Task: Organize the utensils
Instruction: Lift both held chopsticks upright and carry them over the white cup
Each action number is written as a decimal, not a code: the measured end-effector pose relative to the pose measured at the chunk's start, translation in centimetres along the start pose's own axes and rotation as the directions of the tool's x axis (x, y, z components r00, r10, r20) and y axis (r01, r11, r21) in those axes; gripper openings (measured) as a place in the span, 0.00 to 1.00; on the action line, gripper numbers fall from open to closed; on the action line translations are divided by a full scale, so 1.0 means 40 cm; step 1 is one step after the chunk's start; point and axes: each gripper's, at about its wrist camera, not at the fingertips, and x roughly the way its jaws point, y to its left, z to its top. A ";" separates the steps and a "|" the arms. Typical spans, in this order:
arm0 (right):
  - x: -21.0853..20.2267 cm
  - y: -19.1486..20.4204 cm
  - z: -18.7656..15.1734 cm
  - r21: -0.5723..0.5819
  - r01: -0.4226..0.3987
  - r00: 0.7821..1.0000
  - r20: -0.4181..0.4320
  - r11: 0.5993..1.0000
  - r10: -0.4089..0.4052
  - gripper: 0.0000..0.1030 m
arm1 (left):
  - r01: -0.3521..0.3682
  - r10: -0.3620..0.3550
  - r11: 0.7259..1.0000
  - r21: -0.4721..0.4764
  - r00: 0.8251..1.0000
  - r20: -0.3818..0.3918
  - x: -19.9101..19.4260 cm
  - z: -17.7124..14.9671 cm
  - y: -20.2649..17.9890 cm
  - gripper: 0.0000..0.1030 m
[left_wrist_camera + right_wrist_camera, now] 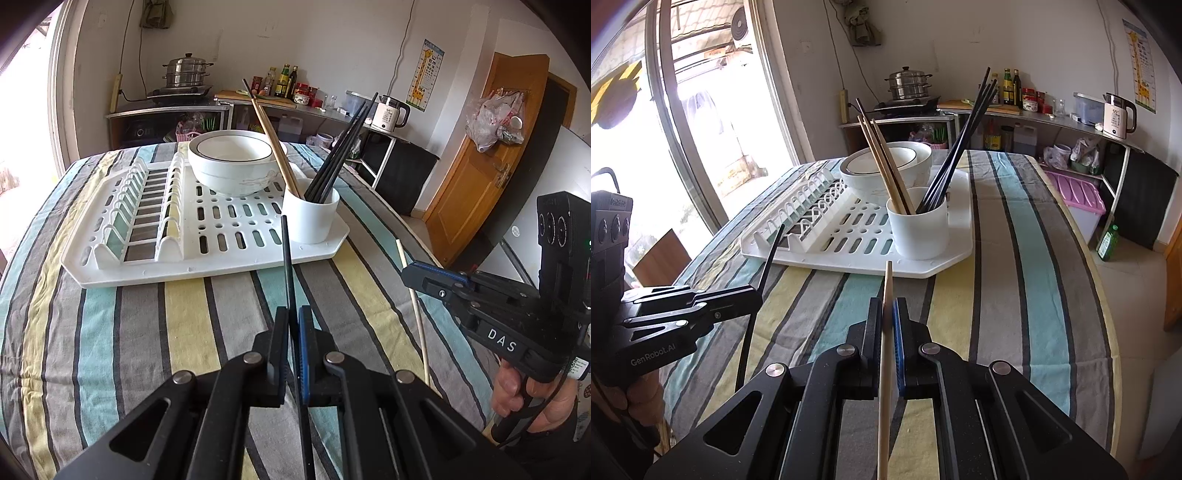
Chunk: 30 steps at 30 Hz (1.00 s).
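My left gripper (293, 314) is shut on a black chopstick (287, 258) that points up toward the white utensil cup (310, 216). My right gripper (888, 304) is shut on a pale wooden chopstick (885, 332), also short of the cup (919, 230). The cup stands on the near right corner of the white drying rack (155, 266) and holds several black chopsticks (340, 158) and wooden chopsticks (275, 144). The right gripper also shows in the left wrist view (410, 273), the left one in the right wrist view (753, 291).
White bowls (231, 162) sit stacked on the rack behind the cup. The table has a striped cloth (184, 325). A counter with a steamer pot (186, 72), bottles and a kettle (389, 112) stands behind. A wooden door (487, 155) is at right.
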 end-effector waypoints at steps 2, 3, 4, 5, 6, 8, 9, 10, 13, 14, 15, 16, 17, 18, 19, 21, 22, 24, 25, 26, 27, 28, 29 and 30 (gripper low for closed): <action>-0.009 0.001 0.003 0.000 -0.002 1.000 0.014 1.000 0.002 0.06 | 0.002 -0.003 1.000 0.003 1.000 0.015 -0.016 0.005 -0.004 0.05; -0.016 0.001 0.004 0.002 -0.003 1.000 0.022 1.000 0.003 0.06 | 0.003 -0.003 1.000 0.005 1.000 0.023 -0.025 0.008 -0.007 0.05; -0.021 0.002 0.007 0.002 -0.004 1.000 0.030 1.000 0.004 0.06 | 0.004 -0.004 1.000 0.007 0.999 0.031 -0.033 0.011 -0.008 0.05; -0.028 0.003 0.009 0.001 -0.005 0.999 0.038 1.000 0.005 0.06 | 0.005 -0.005 1.000 0.008 0.999 0.039 -0.040 0.013 -0.009 0.05; -0.033 0.004 0.010 0.001 -0.005 0.999 0.046 1.000 0.005 0.06 | 0.005 -0.006 1.000 0.010 0.999 0.048 -0.049 0.015 -0.010 0.05; -0.046 0.006 0.013 -0.001 -0.007 0.998 0.061 1.000 0.007 0.06 | 0.006 -0.007 1.000 0.014 0.998 0.062 -0.063 0.020 -0.012 0.05; -0.052 0.008 0.015 -0.002 -0.007 0.998 0.067 1.000 0.007 0.06 | 0.008 -0.009 1.000 0.016 0.997 0.071 -0.071 0.023 -0.015 0.05; -0.058 0.011 0.016 -0.003 -0.007 0.997 0.074 1.000 0.008 0.06 | 0.009 -0.010 1.000 0.019 0.997 0.078 -0.078 0.024 -0.016 0.05; -0.076 0.015 0.019 -0.005 -0.009 0.996 0.094 1.000 0.009 0.06 | 0.010 -0.012 1.000 0.028 0.995 0.099 -0.099 0.029 -0.023 0.05; -0.083 0.017 0.019 -0.007 -0.009 0.995 0.100 1.000 0.010 0.06 | 0.010 -0.013 0.999 0.030 0.994 0.104 -0.104 0.030 -0.025 0.05; -0.089 0.019 0.020 -0.008 -0.009 0.994 0.105 1.000 0.010 0.06 | 0.010 -0.014 0.999 0.033 0.994 0.110 -0.110 0.031 -0.027 0.05; -0.094 0.020 0.020 -0.009 -0.010 0.994 0.111 1.000 0.011 0.06 | 0.011 -0.015 0.999 0.035 0.993 0.115 -0.116 0.032 -0.028 0.05; -0.100 0.020 0.020 -0.009 -0.010 0.993 0.117 1.000 0.011 0.06 | 0.012 -0.017 0.999 0.037 0.993 0.120 -0.123 0.032 -0.030 0.05; -0.105 0.021 0.020 -0.010 -0.010 0.992 0.122 1.000 0.011 0.06 | 0.012 -0.017 0.999 0.040 0.992 0.125 -0.128 0.033 -0.031 0.05; -0.110 0.023 0.021 -0.010 -0.010 0.992 0.128 1.000 0.011 0.06 | 0.013 -0.018 0.999 0.042 0.991 0.130 -0.134 0.033 -0.032 0.05; -0.121 0.024 0.021 -0.011 -0.011 0.990 0.138 1.000 0.012 0.06 | 0.014 -0.020 0.999 0.046 0.990 0.137 -0.143 0.032 -0.035 0.05; -0.125 0.024 0.021 -0.010 -0.010 0.990 0.142 1.000 0.011 0.06 | 0.013 -0.019 0.999 0.049 0.990 0.141 -0.147 0.031 -0.036 0.05; -0.134 0.024 0.021 -0.011 -0.011 0.988 0.151 1.000 0.012 0.06 | 0.014 -0.022 0.998 0.053 0.989 0.147 -0.156 0.030 -0.039 0.05; -0.138 0.024 0.021 -0.010 -0.010 0.988 0.155 1.000 0.012 0.06 | 0.014 -0.023 0.998 0.055 0.988 0.150 -0.160 0.029 -0.040 0.05; -0.142 0.026 0.021 -0.010 -0.010 0.987 0.158 1.000 0.012 0.06 | 0.015 -0.023 0.998 0.057 0.988 0.153 -0.162 0.029 -0.041 0.05; -0.146 0.026 0.021 -0.011 -0.010 0.987 0.161 1.000 0.012 0.06 | 0.015 -0.024 0.998 0.058 0.988 0.155 -0.166 0.028 -0.042 0.05; -0.149 0.027 0.021 -0.012 -0.010 0.987 0.163 1.000 0.011 0.06 | 0.015 -0.024 0.998 0.059 0.987 0.156 -0.167 0.028 -0.042 0.05; -0.153 0.027 0.021 -0.012 -0.010 0.986 0.166 1.000 0.011 0.06 | 0.015 -0.025 0.998 0.061 0.987 0.158 -0.170 0.028 -0.043 0.05; -0.159 0.026 0.021 -0.013 -0.010 0.985 0.170 1.000 0.012 0.06 | 0.015 -0.025 0.998 0.062 0.987 0.160 -0.173 0.028 -0.045 0.05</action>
